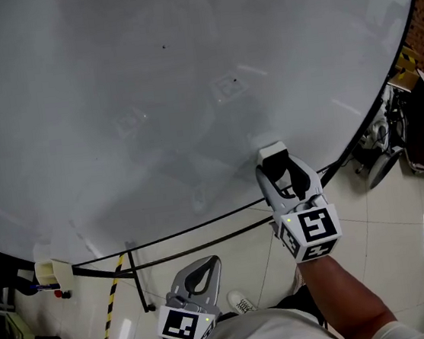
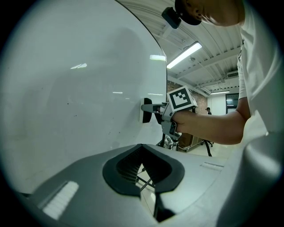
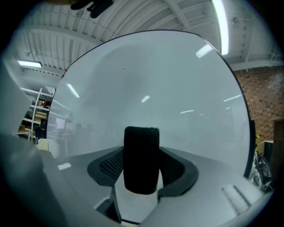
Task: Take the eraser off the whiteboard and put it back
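Observation:
A large whiteboard (image 1: 149, 96) fills the head view. The eraser (image 1: 271, 152), white-backed with a black felt face, sits flat against the board near its lower edge. My right gripper (image 1: 276, 163) points straight at the board, with its jaws on either side of the eraser. In the right gripper view the eraser (image 3: 141, 159) stands upright between the two jaws and touches both. The left gripper view shows the eraser (image 2: 145, 111) and right gripper (image 2: 151, 107) from the side, against the board. My left gripper (image 1: 208, 263) hangs lower, away from the board, shut and empty.
The board's black frame rails (image 1: 204, 231) run below its edge over a tiled floor. Yellow-black tape (image 1: 110, 308) and a small white box (image 1: 52, 273) lie at the left. A wheeled cart (image 1: 383, 155) stands at the right. The person's shoe (image 1: 243, 301) is below.

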Demonstrator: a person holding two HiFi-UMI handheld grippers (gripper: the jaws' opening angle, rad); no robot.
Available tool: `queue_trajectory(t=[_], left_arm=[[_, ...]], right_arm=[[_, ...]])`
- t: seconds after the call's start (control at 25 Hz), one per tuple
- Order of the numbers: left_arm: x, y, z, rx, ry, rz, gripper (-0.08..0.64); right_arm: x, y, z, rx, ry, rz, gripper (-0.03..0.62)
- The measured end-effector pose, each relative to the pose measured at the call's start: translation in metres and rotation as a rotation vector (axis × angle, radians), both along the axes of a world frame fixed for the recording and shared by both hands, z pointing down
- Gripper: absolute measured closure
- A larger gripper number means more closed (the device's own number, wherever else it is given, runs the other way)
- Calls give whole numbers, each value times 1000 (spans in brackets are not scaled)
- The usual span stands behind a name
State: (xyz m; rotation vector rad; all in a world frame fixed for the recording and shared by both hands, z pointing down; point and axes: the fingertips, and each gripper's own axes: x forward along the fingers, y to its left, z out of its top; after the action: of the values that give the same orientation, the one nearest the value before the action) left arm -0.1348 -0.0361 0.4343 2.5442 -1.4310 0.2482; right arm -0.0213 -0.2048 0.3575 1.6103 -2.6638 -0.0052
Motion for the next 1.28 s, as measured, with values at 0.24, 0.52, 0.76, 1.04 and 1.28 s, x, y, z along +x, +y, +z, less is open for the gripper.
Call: queue_trajectory(t=[0.24,0.52,0.76,1.04,1.28], left_arm=[[5,1,0,6,-7,9,548],[14,-3,-7,21,-8,1,548],[24,-8,-10,38,-7,-19,548],[50,-15,-24,52,2,-32,548],[61,-21,-32,66,15,-57,548]], right_arm=[[0,6,1,0,4,-27,367],[6,18,3,-15,1,-80,365],[13,33,6,-60,-13,-176,366],[24,50,-7,-53,-19,-277,365],[32,63,-12,-41,-19,-374,365]])
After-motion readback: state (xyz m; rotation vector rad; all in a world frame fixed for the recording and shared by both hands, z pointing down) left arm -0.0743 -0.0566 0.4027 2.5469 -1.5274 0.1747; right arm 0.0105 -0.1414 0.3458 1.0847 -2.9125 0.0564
